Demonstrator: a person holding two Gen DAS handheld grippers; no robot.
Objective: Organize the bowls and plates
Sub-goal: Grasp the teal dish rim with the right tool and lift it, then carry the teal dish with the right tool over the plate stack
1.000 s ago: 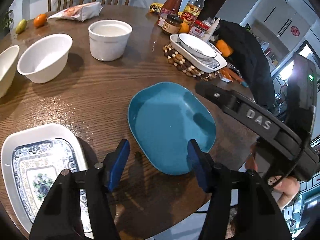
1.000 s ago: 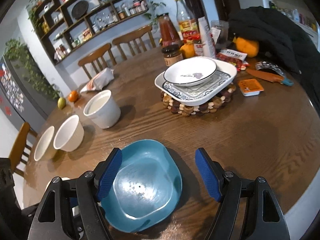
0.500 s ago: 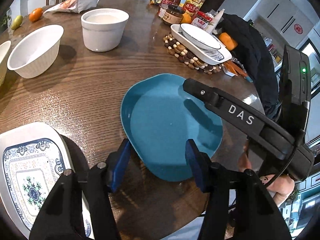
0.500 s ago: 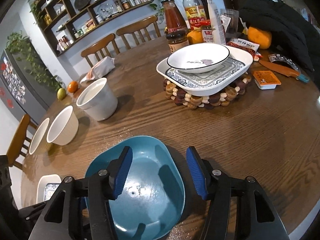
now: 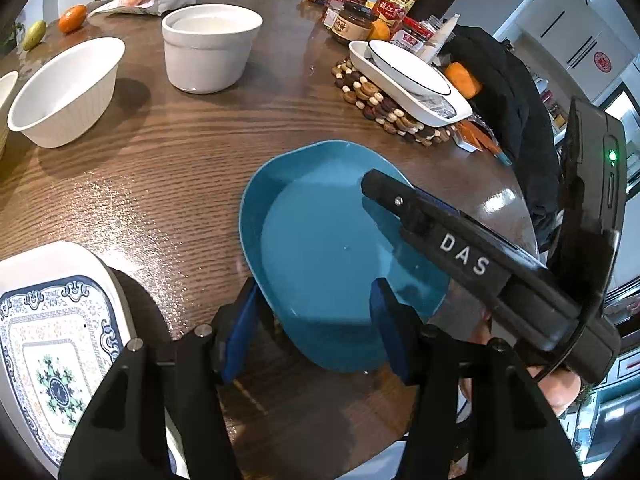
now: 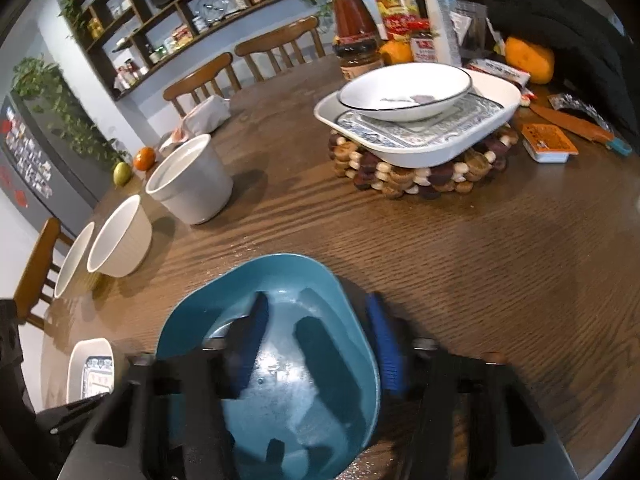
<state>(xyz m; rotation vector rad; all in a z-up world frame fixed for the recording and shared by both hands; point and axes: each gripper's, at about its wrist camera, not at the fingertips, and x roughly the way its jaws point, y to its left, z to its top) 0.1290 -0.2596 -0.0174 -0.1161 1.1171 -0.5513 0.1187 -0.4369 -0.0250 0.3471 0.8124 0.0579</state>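
The right wrist view is smeared by motion low in the frame, so where the blue pads of the right gripper [image 6: 316, 344] meet the teal plate [image 6: 280, 364] is hard to make out; its jaws are closing with the plate's right rim between them, one finger inside the plate, one outside. The teal plate sits on the wooden table [image 5: 168, 168] near its front edge. The left gripper [image 5: 316, 332] straddles the plate's near rim with its jaws at a narrow setting, though whether the pads press on it cannot be told. A patterned white tray [image 5: 52, 344] is cut off at the left. Farther back stand a white ribbed bowl [image 5: 64, 92], a white crock [image 5: 210, 52], and a black-rimmed bowl [image 6: 404, 90] stacked in a second patterned tray [image 6: 424, 136] on a beaded trivet [image 6: 416, 176], before bottles and jars.
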